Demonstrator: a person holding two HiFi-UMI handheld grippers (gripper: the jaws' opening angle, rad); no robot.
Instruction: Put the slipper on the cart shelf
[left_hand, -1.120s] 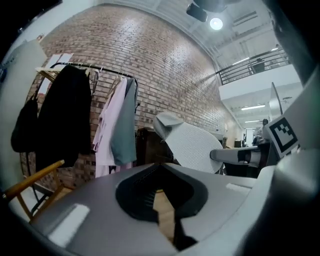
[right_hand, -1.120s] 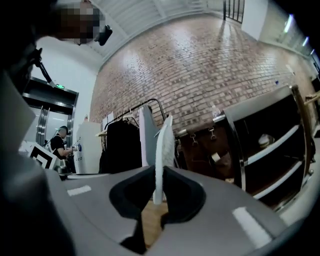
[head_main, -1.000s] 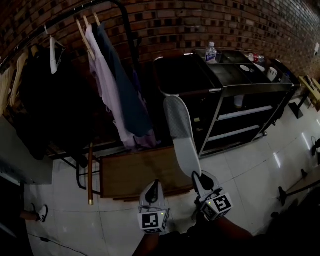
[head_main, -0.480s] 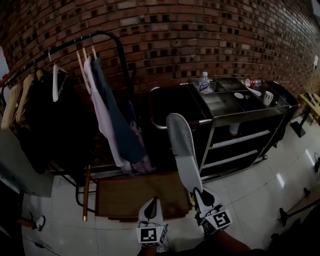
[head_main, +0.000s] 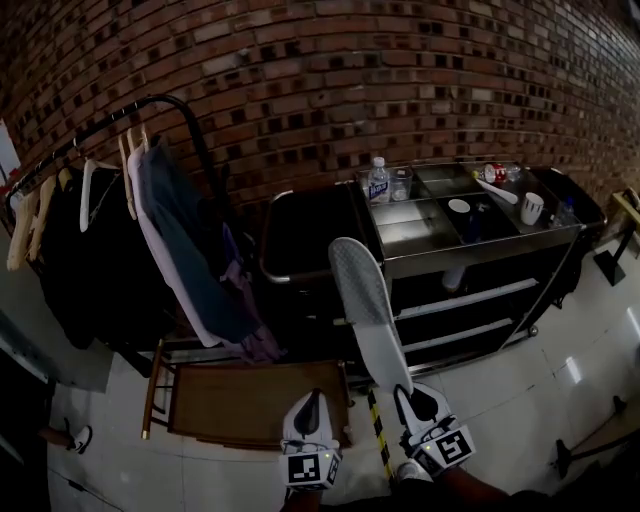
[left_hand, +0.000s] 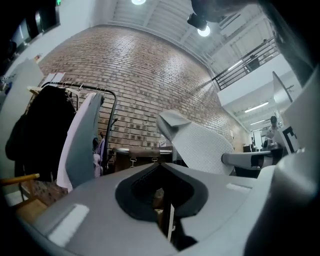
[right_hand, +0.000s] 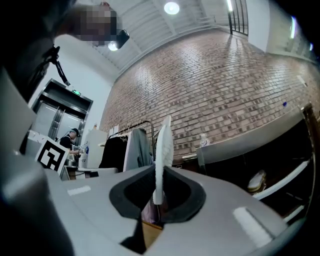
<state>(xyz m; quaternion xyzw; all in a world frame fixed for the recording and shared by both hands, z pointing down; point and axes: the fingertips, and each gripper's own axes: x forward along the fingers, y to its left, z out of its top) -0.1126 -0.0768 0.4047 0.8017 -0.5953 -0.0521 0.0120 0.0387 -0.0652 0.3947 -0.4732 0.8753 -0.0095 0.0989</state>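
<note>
My right gripper (head_main: 408, 396) is shut on the heel end of a long white slipper (head_main: 364, 304), which sticks up and forward toward the black cart (head_main: 478, 243). In the right gripper view the slipper (right_hand: 162, 156) stands edge-on between the jaws, with the cart (right_hand: 240, 144) to its right. The cart's lower shelves (head_main: 468, 296) face me. A pale shoe-like thing (right_hand: 257, 181) lies on one shelf. My left gripper (head_main: 308, 404) hangs beside the right one, shut with nothing in it. The left gripper view shows the slipper (left_hand: 201, 146) off to its right.
A clothes rack (head_main: 150, 108) with hanging garments (head_main: 182, 250) stands at the left, over a low wooden platform (head_main: 255, 402). On the cart top are a water bottle (head_main: 377, 180), a white cup (head_main: 532, 207) and small items. A brick wall is behind.
Both grippers and the view have moved forward and slightly up toward the cart, which now sits more central. The slipper stays clamped in the right gripper.
</note>
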